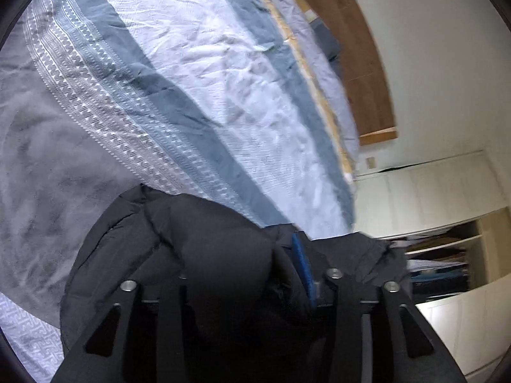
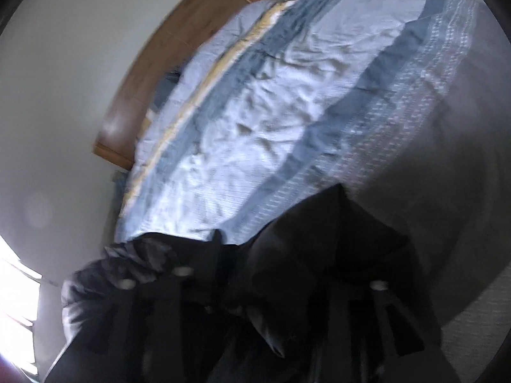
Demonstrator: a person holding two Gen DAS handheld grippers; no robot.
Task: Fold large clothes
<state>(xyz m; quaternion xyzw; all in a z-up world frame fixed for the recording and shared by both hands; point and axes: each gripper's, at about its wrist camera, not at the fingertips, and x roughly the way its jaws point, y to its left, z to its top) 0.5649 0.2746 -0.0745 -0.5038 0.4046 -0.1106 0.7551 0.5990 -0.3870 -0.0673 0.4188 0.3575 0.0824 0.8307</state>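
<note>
your left gripper [image 1: 255,274] has black jacket [image 1: 204,242] bunched btwn its jaws, pinch or loose: can't tell. right gripper [image 2: 255,274] same, too dark/blurred. jacket lies on bed's striped blue cover [image 1: 223,73].

A black puffer jacket [image 1: 198,249] [image 2: 287,271] lay bunched and puffy at the near edge of the striped bedspread [image 1: 198,73]

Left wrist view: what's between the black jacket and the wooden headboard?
Left wrist view: only the striped blue bedspread between black jacket and wooden headboard.
</note>
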